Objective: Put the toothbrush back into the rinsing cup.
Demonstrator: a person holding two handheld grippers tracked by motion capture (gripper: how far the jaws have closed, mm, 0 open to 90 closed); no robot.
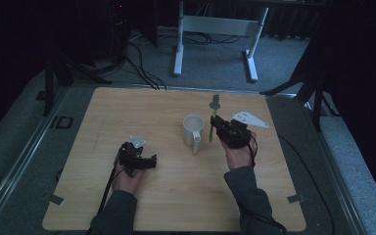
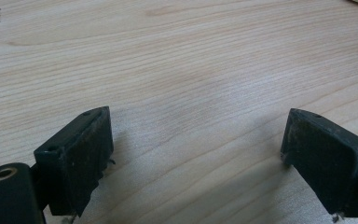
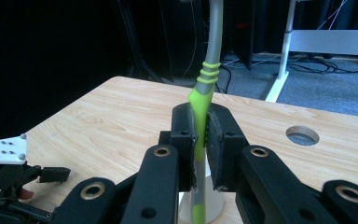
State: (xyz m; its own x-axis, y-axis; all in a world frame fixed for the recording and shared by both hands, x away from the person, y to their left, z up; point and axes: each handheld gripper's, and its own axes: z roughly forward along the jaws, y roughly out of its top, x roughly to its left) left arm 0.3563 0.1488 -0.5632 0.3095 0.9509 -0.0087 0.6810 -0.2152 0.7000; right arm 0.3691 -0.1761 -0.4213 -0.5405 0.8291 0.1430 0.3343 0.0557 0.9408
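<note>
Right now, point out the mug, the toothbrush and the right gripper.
mug (image 1: 194, 128): high view, on its white front wall.
toothbrush (image 3: 200, 95): right gripper view, on the green handle above the jaws.
right gripper (image 3: 200, 140): right gripper view, between its fingertips, clamped on the toothbrush.

Pale matt wood-grain table (image 2: 191, 70); tongs' (image 2: 196, 158) pads scuffed, black

I read this site as a lab or recording studio. The light wood worktop (image 1: 176, 196) sits on grey carpet (image 1: 215, 63), enclosed by black curtains (image 1: 362, 73). At 12 o'clock stands a white desk frame (image 1: 215, 29) with loose cables (image 1: 142, 68) at 11 o'clock. Dark stand legs (image 1: 298, 85) brace at 2 o'clock.
</note>
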